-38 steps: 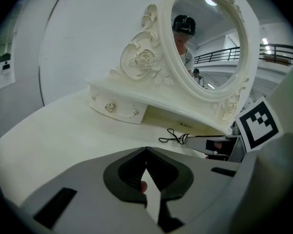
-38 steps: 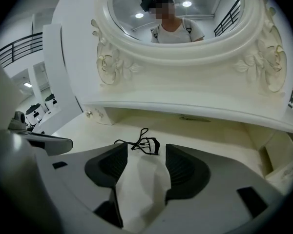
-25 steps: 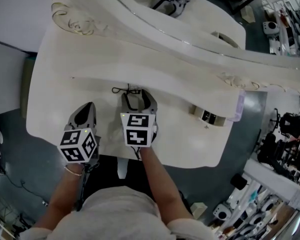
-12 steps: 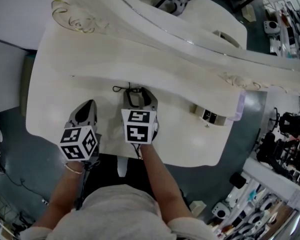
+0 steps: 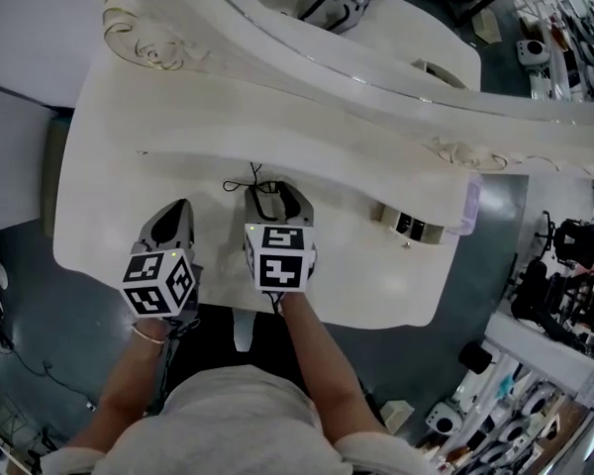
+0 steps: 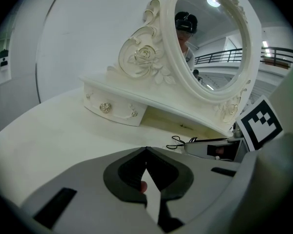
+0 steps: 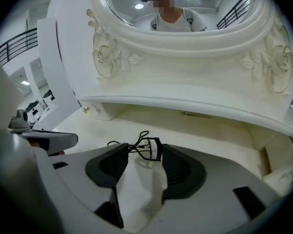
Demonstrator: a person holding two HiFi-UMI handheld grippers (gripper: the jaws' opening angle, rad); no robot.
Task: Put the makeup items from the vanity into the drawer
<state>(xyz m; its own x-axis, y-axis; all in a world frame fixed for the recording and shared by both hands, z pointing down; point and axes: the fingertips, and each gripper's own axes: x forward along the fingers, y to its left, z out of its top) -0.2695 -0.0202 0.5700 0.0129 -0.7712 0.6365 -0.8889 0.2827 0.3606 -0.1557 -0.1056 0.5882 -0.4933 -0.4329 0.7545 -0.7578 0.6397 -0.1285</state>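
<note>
A black eyelash curler [image 5: 249, 182] [image 7: 139, 141] lies on the white vanity top [image 5: 109, 166], just in front of the shelf under the mirror. My right gripper [image 5: 275, 190] [image 7: 145, 151] rests low over the tabletop and is open. The curler's head sits between its jaw tips and the pads do not press on it. My left gripper [image 5: 174, 212] [image 6: 146, 149] sits a little to the left of it, near the front edge, with its jaw tips together and nothing held. In the left gripper view the curler [image 6: 181, 141] shows off to the right.
A small drawer [image 5: 413, 229] [image 7: 279, 165] stands pulled out at the right end of the vanity. A shut drawer with rose knobs [image 6: 114, 111] is at the left. The ornate oval mirror [image 7: 185, 4] rises behind, and a low shelf overhangs the recess [image 7: 200, 121].
</note>
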